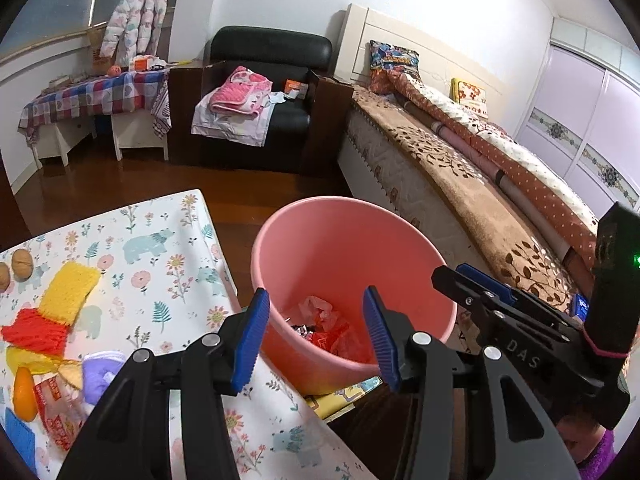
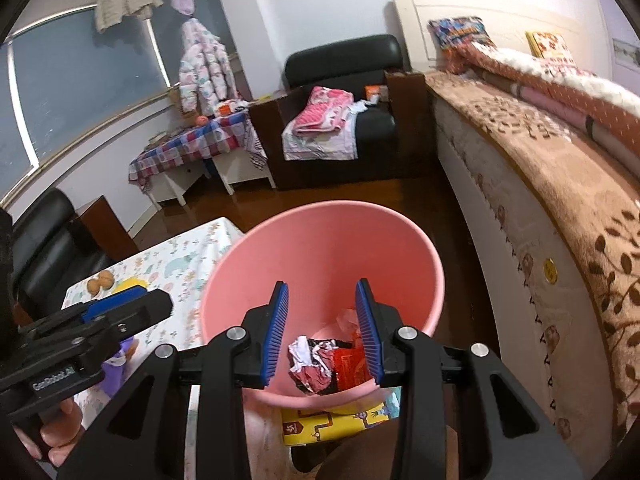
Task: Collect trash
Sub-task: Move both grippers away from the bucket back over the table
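On my left the table point(image 1: 132, 264) holds what's left to collect: a packet point(image 1: 56, 412) among cloths and an orange (walnuts further back). Right of it stands the bin point(image 1: 360, 220), wrappers point(image 2: 320, 364) lying at its bottom. I judge a drop just finished, so next I swing back to the table for more trash. My left gripper point(image 1: 316, 332) hangs over the bin's near rim, jaws wide, nothing in them. My right gripper point(image 2: 322, 332) hovers over the bin, jaws parted, empty
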{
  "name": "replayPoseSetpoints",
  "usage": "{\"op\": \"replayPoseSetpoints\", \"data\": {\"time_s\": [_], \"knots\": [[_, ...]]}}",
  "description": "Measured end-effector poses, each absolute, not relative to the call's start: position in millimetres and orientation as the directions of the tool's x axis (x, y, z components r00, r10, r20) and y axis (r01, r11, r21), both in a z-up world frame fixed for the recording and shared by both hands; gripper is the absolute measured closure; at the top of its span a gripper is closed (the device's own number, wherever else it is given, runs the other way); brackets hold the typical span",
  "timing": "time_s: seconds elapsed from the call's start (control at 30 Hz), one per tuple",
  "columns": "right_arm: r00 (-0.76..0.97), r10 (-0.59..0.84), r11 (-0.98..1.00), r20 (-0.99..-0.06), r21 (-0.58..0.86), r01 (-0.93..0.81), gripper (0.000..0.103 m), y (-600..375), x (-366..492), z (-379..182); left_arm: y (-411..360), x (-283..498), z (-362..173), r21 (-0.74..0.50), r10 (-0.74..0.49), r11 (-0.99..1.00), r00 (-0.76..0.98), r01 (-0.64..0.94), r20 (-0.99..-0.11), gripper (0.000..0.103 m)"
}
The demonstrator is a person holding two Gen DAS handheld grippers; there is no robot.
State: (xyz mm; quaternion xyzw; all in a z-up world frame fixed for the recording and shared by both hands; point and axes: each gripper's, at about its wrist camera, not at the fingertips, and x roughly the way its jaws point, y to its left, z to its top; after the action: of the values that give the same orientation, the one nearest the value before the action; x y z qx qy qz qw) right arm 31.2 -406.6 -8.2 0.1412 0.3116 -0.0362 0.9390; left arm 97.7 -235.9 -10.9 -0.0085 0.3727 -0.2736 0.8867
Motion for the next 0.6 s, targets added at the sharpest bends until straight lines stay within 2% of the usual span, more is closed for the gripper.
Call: {"op": "replayPoseSetpoints", "data": {"time_s": [0.6], "knots": [[0.786, 0.138, 0.962, -0.603, 0.270, 0.038, 0.067, -347.2, 15.7, -3.6, -152.1, 59.3, 1.6, -0.170, -0.393, 0.912, 0.677, 0.373, -0.622, 0.055]]}}
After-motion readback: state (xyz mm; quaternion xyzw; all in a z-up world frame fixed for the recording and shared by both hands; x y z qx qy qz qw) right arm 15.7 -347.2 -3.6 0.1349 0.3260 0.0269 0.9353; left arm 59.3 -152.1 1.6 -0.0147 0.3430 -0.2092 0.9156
